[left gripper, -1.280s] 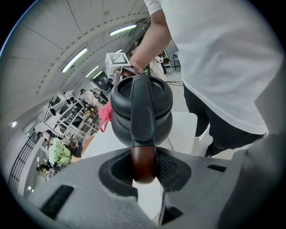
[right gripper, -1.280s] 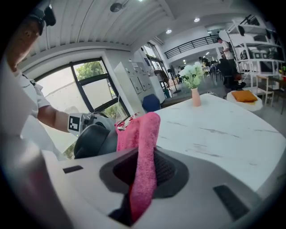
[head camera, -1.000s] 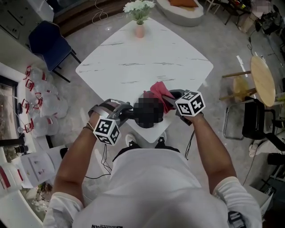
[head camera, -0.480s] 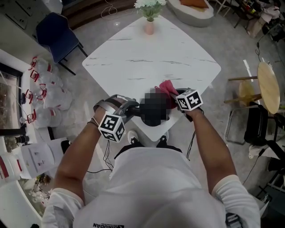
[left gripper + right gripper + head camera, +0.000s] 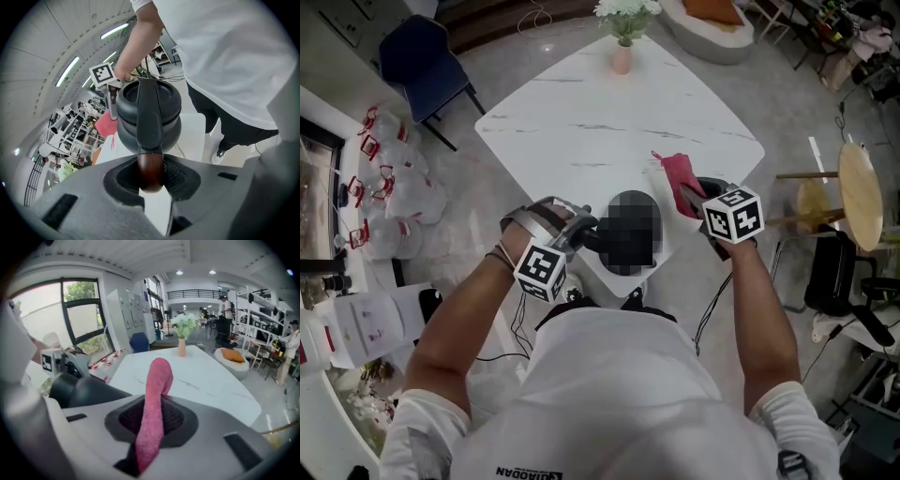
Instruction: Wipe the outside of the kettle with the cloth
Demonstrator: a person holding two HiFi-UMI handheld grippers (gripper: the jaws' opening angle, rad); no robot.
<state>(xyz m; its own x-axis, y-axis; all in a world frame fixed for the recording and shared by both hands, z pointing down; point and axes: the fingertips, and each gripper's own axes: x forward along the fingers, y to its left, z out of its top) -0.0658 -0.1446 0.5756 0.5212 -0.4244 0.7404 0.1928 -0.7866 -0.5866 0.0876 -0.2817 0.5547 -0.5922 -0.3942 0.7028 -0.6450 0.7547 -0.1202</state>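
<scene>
A black kettle (image 5: 147, 112) is at the near corner of the white marble table (image 5: 609, 122); a mosaic patch covers it in the head view. My left gripper (image 5: 151, 173) is shut on the brown end of the kettle's handle (image 5: 150, 166), left of the kettle in the head view (image 5: 579, 236). My right gripper (image 5: 152, 423) is shut on a pink cloth (image 5: 155, 394), whose free end sticks up past the jaws. In the head view this gripper (image 5: 692, 192) and the cloth (image 5: 680, 173) are just right of the kettle, apart from it. The kettle's dark body (image 5: 84, 390) shows at the left of the right gripper view.
A pink vase of white flowers (image 5: 623, 37) stands at the table's far corner. A blue chair (image 5: 422, 61) is at the far left, bottles (image 5: 394, 187) lie on the floor at the left, and a round wooden stool (image 5: 861, 192) stands at the right.
My right gripper has carried the cloth off the kettle's side to the right and a little up. The left gripper has kept its hold on the handle.
</scene>
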